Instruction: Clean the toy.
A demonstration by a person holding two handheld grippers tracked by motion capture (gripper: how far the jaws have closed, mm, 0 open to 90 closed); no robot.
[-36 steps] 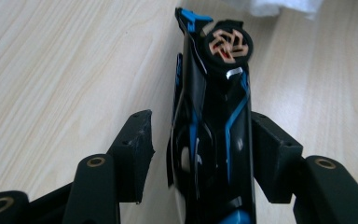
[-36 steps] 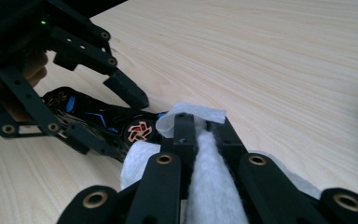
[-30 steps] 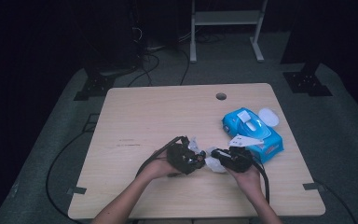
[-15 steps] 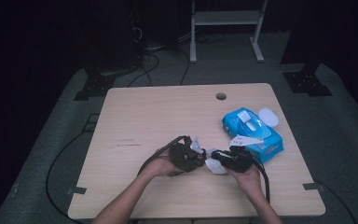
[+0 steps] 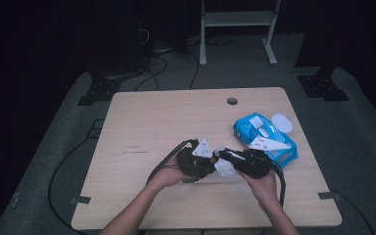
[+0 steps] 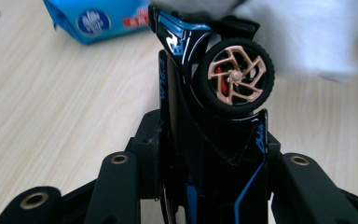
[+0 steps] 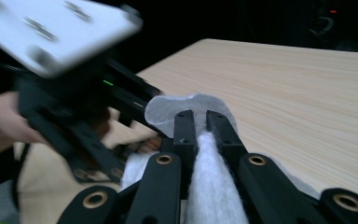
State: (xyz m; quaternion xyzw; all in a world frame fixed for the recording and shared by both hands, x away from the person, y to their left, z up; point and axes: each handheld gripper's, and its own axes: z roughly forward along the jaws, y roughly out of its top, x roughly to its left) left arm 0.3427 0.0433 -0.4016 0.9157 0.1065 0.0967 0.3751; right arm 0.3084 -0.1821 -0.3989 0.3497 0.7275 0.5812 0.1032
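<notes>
**Toy car wiped near the front edge**

Both forearms reach in over the table's front edge, hands almost meeting. The left gripper (image 5: 196, 161) has its jaws clamped on a black toy car (image 6: 214, 116) with blue trim and a bronze wheel. The right gripper (image 5: 247, 161) pinches a white wipe (image 7: 205, 186), pressed against the car. The pale wooden table (image 5: 176, 117) stands on grey carpet. Toward the right edge lies a blue wipes pack (image 5: 264, 139), lid open.
</notes>
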